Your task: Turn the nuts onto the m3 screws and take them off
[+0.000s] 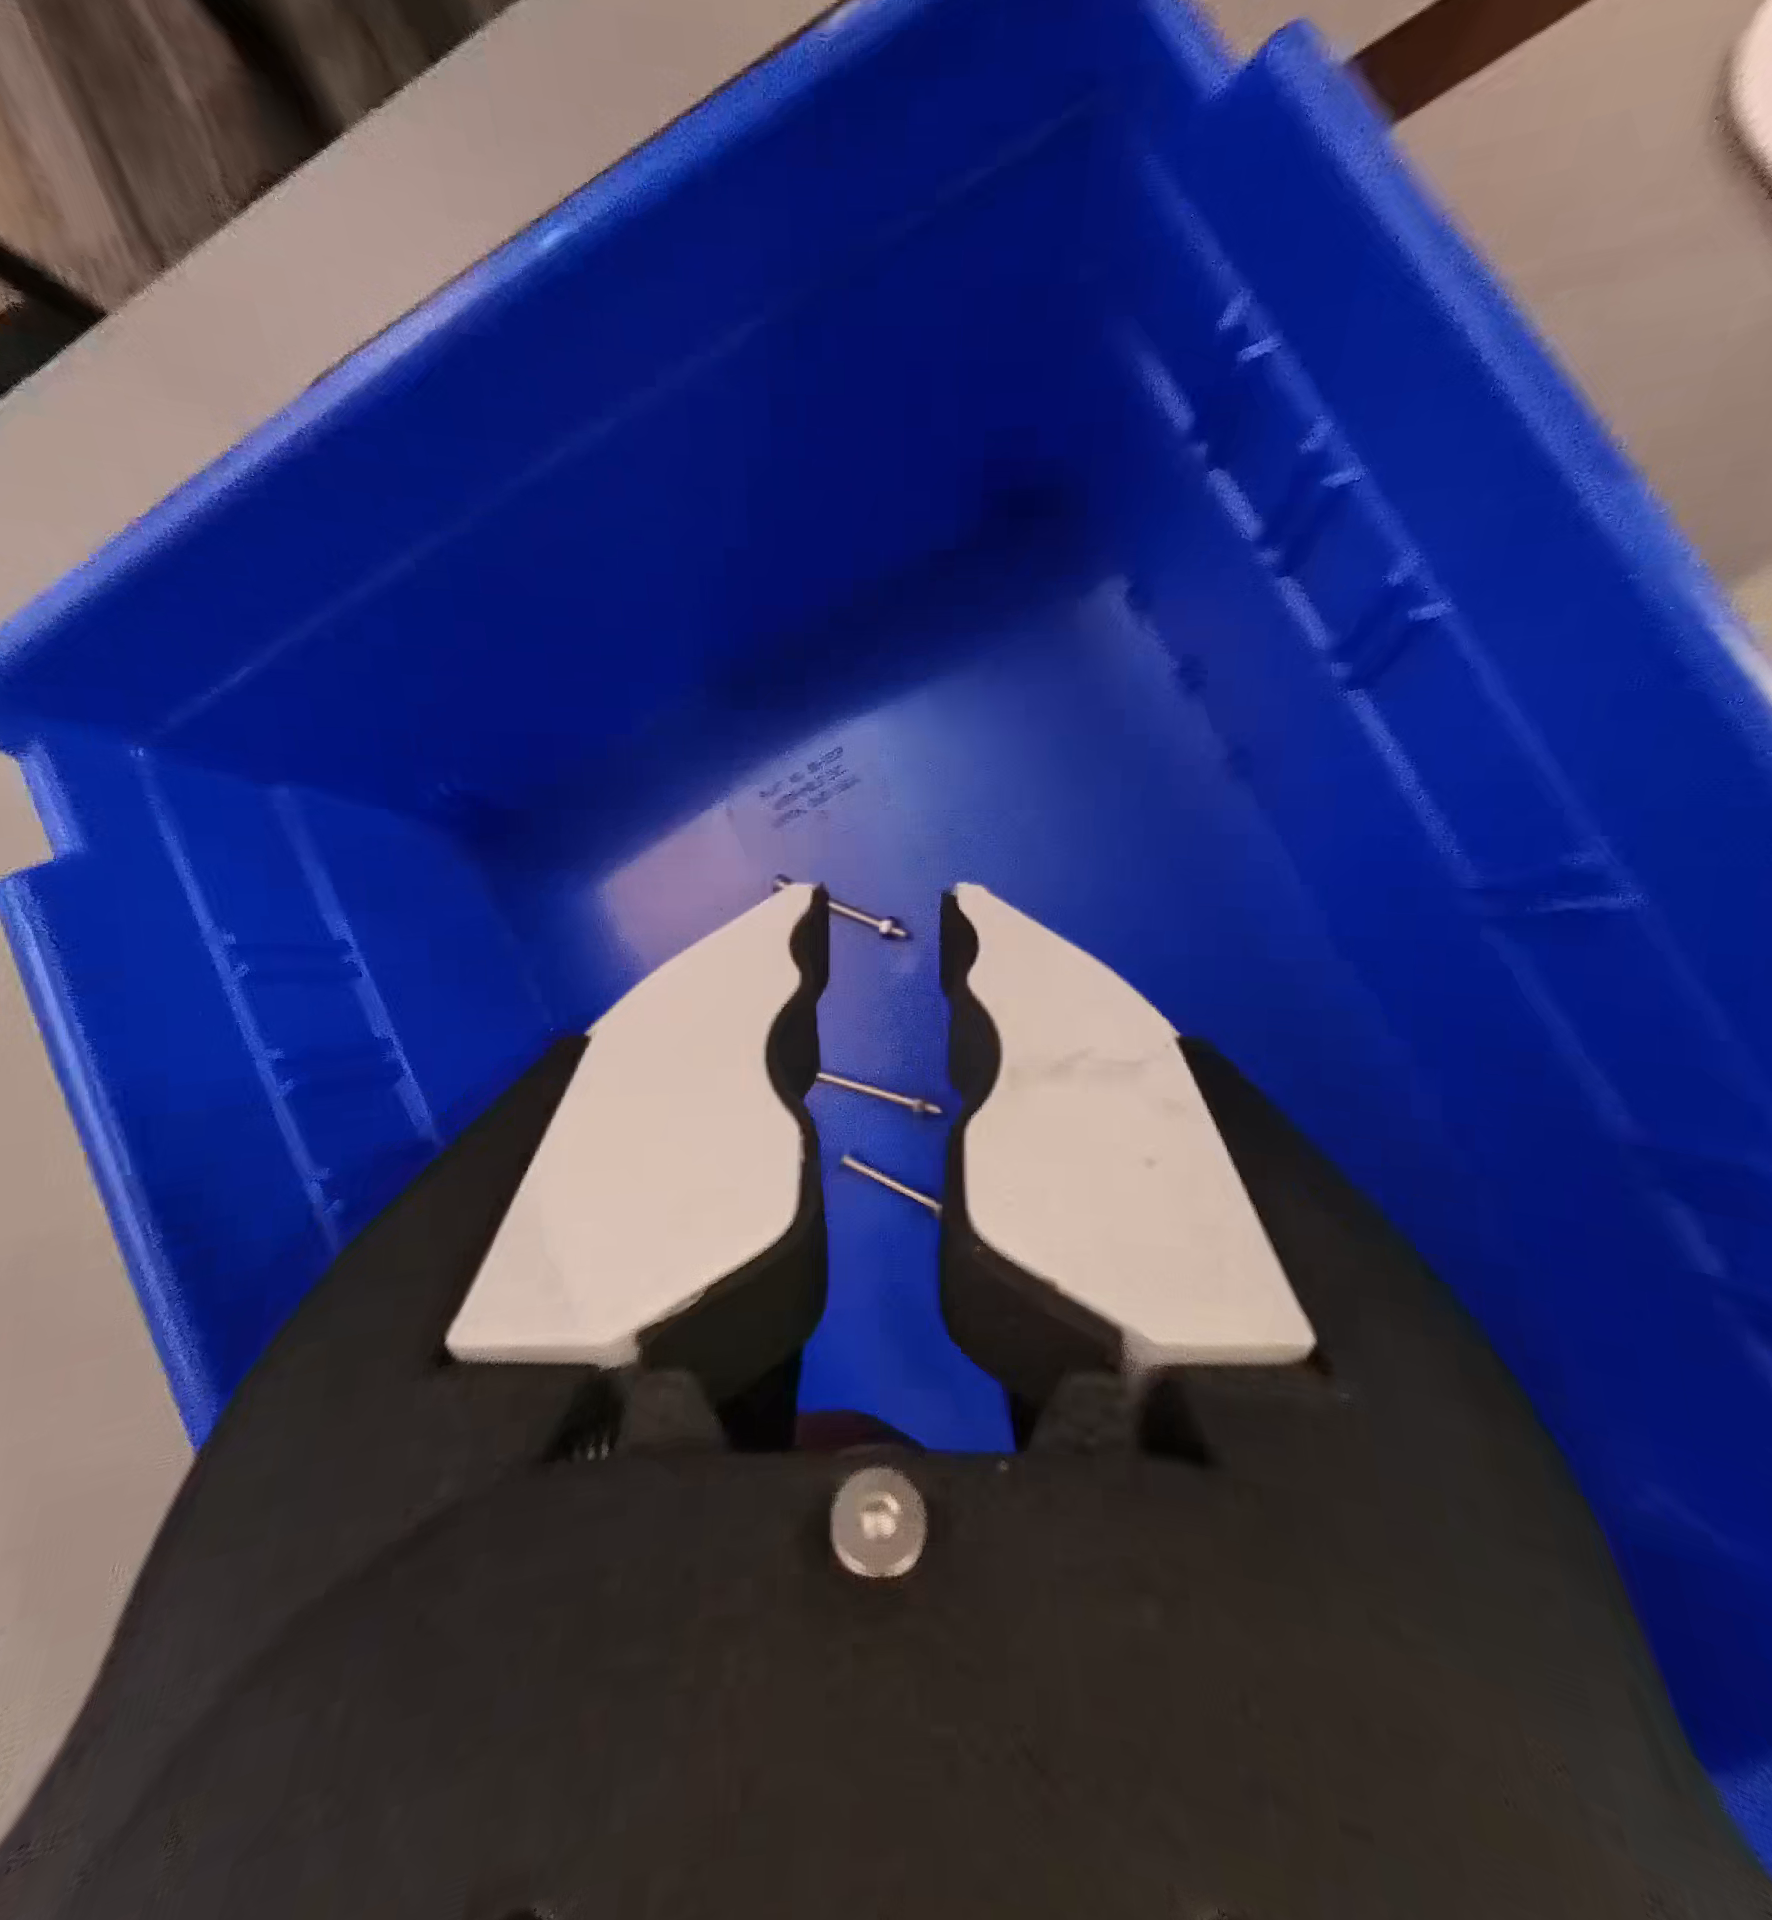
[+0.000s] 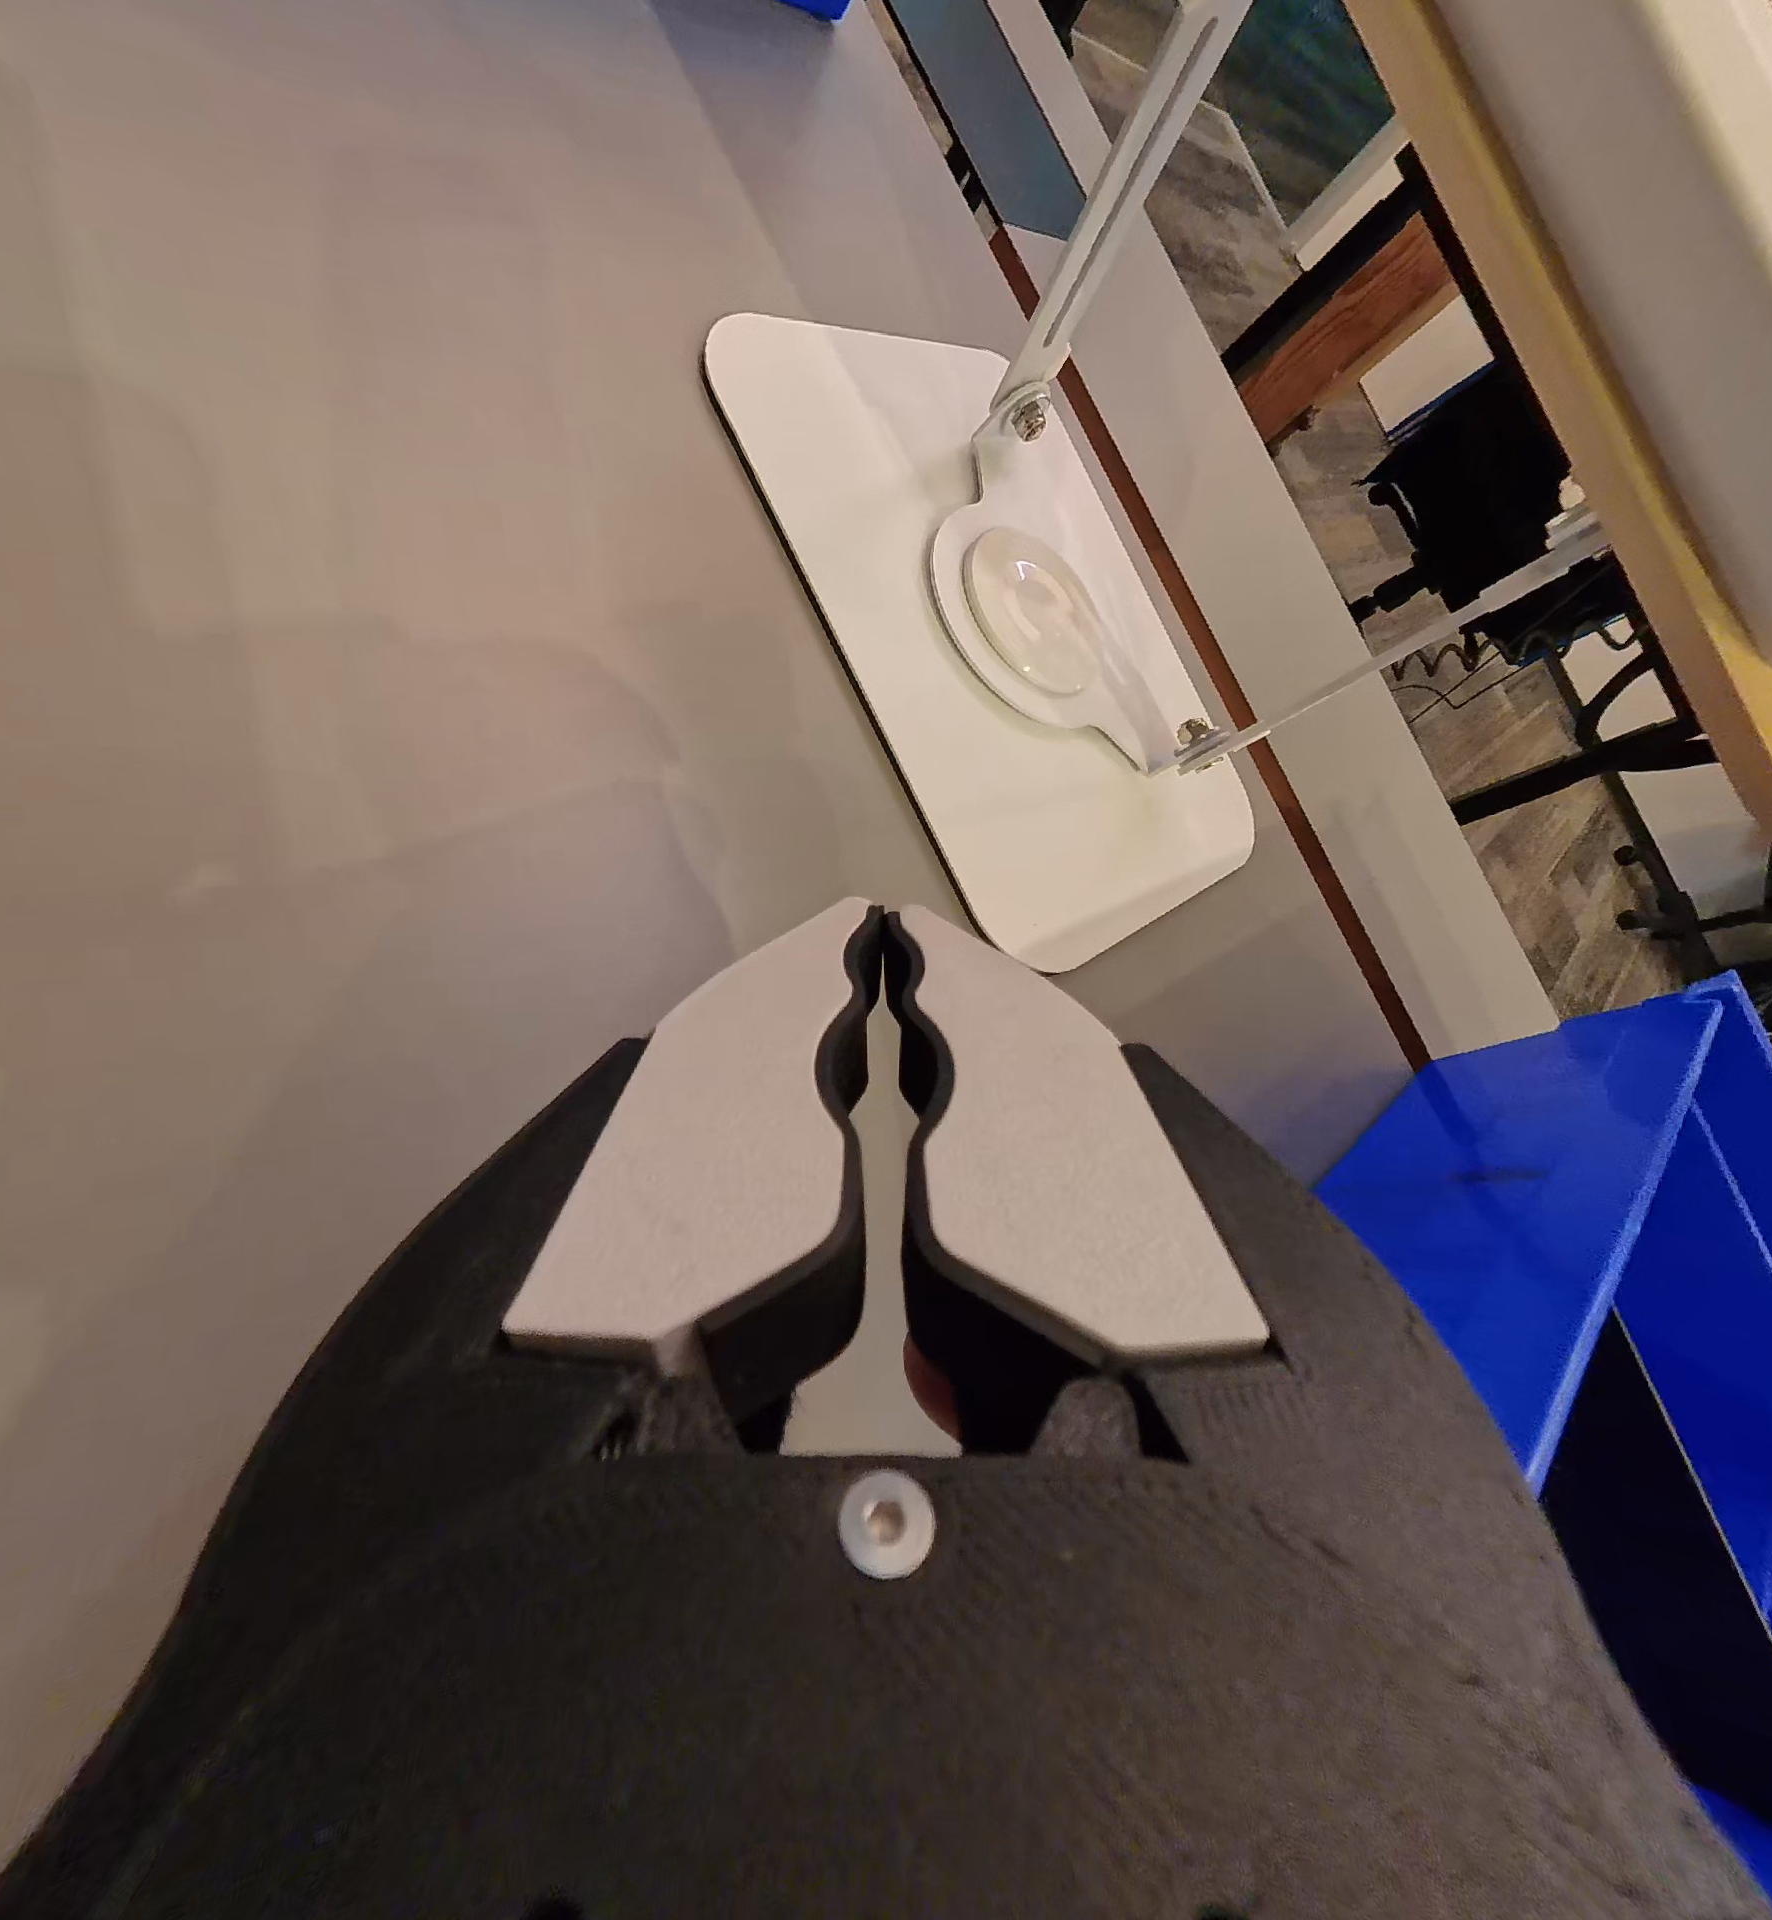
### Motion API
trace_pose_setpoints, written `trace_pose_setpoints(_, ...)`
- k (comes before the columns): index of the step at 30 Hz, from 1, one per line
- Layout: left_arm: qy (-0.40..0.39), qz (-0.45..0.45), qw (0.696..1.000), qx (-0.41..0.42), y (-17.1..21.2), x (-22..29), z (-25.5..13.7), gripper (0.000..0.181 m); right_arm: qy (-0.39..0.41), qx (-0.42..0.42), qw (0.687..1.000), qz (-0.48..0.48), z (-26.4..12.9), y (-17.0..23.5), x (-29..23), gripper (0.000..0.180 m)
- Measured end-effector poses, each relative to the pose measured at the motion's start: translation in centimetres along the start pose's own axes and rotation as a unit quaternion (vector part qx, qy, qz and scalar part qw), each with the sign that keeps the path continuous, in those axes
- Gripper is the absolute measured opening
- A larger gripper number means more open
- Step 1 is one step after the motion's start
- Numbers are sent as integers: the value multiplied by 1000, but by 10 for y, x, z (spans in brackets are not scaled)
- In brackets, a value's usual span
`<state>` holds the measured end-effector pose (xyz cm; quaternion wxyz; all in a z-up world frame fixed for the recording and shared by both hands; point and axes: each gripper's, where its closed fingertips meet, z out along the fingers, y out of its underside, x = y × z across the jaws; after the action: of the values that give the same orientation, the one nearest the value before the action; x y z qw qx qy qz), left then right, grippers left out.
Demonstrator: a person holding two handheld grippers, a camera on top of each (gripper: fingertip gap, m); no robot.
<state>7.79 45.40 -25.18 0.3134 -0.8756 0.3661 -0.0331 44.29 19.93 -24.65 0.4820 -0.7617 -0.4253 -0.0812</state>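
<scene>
In the left wrist view my left gripper (image 1: 882, 902) is open and reaches down into a blue plastic bin (image 1: 653, 499). Three thin metal screws lie on the bin floor: one (image 1: 861, 920) just past the left fingertip, one (image 1: 877, 1093) and one (image 1: 892, 1184) seen in the gap between the fingers. Nothing is held. In the right wrist view my right gripper (image 2: 884, 914) is shut with the tips touching, and nothing shows between them. It hovers over the grey table (image 2: 290, 520). I see no nuts in either view.
A white flat base plate (image 2: 861, 468) with a clear dome and two thin metal arms stands near the table's right edge. A blue bin (image 2: 1588, 1247) sits at the lower right of the right wrist view. Beyond the table edge are chairs and floor.
</scene>
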Motion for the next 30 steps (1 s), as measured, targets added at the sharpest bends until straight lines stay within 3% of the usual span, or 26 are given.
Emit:
trace_pose_setpoints(4, 2, -52, 997, -53, 15, -7, 19, 28, -2, 2, 1000, -1, -1, 0, 0, 0)
trace_pose_setpoints(13, 0, -118, 987, -105, 27, -9, 49, 26, 6, 13, 1000, -4, -8, -5, 4, 0)
trace_pose_setpoints(18, -8, -126, 986, -105, 26, -10, 51, 4, 13, 20, 1000, 0, -14, -7, 9, 0)
trace_pose_setpoints(24, 17, -152, 985, -85, 26, -9, 51, 3, 19, 28, 999, 2, -18, -10, 12, 0)
trace_pose_setpoints(30, 14, -124, 990, -62, 26, -9, 51, 2, 22, 31, 999, 1, -20, -12, 13, 0)
